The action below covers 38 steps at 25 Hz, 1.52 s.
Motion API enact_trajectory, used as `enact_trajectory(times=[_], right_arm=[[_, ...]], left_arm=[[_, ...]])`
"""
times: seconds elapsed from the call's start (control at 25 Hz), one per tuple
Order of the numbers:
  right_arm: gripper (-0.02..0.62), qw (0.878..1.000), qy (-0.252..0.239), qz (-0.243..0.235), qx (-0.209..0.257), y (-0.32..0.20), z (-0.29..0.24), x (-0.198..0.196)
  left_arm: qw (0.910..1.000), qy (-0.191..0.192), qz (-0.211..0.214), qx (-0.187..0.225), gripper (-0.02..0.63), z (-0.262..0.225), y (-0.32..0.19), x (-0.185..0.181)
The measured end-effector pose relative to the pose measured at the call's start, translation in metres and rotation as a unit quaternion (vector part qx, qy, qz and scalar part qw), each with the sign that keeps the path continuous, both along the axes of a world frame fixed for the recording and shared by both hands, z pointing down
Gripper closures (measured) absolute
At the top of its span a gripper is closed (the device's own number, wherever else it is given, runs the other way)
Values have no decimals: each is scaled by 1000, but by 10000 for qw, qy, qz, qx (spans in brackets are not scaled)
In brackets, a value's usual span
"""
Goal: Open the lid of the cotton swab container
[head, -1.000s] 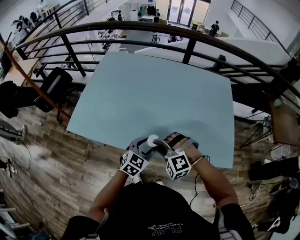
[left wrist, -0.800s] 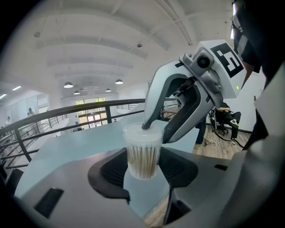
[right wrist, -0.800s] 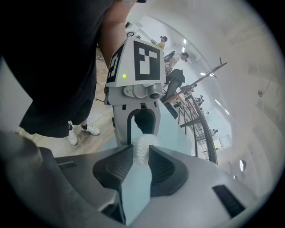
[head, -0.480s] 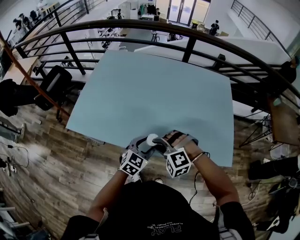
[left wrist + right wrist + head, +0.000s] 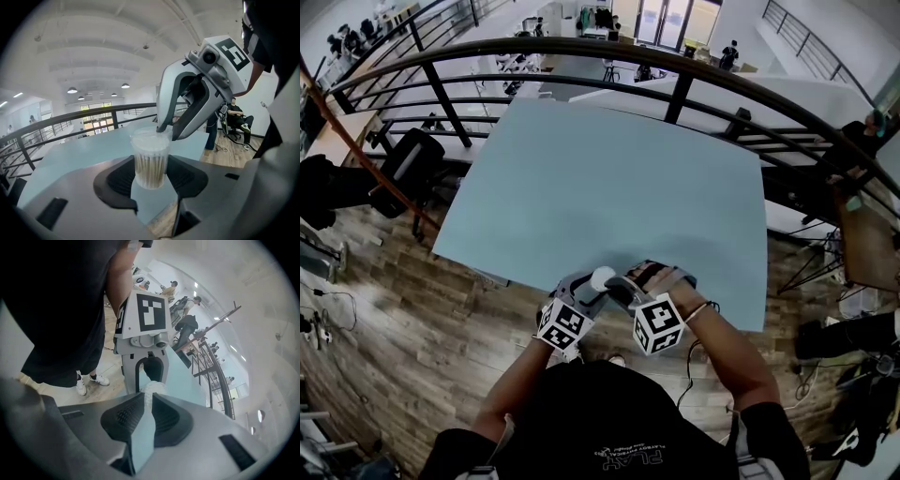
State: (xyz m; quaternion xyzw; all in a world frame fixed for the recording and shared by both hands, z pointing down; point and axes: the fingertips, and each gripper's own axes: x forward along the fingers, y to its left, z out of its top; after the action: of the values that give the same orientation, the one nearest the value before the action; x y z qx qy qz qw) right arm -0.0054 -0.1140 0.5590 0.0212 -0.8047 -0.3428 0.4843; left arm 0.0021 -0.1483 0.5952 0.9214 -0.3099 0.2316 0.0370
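Observation:
A clear round cotton swab container [image 5: 150, 165] full of swabs stands upright between the pads of my left gripper [image 5: 151, 175], which is shut on its sides. Its white lid [image 5: 149, 138] is on top. My right gripper [image 5: 168, 132] comes in from the right and above. Its jaws are closing, and the fingertips pinch the lid's rim [image 5: 151, 389]. In the head view both grippers meet at the container [image 5: 602, 277], over the near edge of the pale blue table [image 5: 600, 178]; the left gripper [image 5: 581, 292] and the right gripper [image 5: 624, 287] face each other.
A dark metal railing [image 5: 675, 66] curves round the table's far side. Wooden floor [image 5: 403, 309] lies left of and below the table. The person's torso [image 5: 609, 412] is right behind the grippers. A seated person [image 5: 234, 117] is far off to the right.
The right gripper has shifted slightly at the container's top. The left gripper and the container have stayed where they were.

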Motion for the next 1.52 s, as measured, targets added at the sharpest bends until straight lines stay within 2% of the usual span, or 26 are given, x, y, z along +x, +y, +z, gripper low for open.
enact_trajectory(times=[0.4, 0.92, 1.16, 1.36, 1.52], right_arm=[[534, 10000, 32, -65, -22, 3, -6, -4], [534, 9995, -192, 12, 241, 6, -21, -2], [535, 9983, -337, 57, 462, 2, -26, -5], [569, 9956, -542, 144, 756, -5, -35, -6], [572, 9940, -648, 192, 861, -10, -43, -6]], left_arm=[[9999, -62, 32, 106, 383, -1, 3, -3], [9999, 20, -14, 147, 382, -9, 3, 0], [9999, 78, -93, 89, 380, -6, 0, -6], [9999, 87, -125, 29, 379, -1, 0, -10], [9999, 81, -111, 2, 379, -3, 0, -6]])
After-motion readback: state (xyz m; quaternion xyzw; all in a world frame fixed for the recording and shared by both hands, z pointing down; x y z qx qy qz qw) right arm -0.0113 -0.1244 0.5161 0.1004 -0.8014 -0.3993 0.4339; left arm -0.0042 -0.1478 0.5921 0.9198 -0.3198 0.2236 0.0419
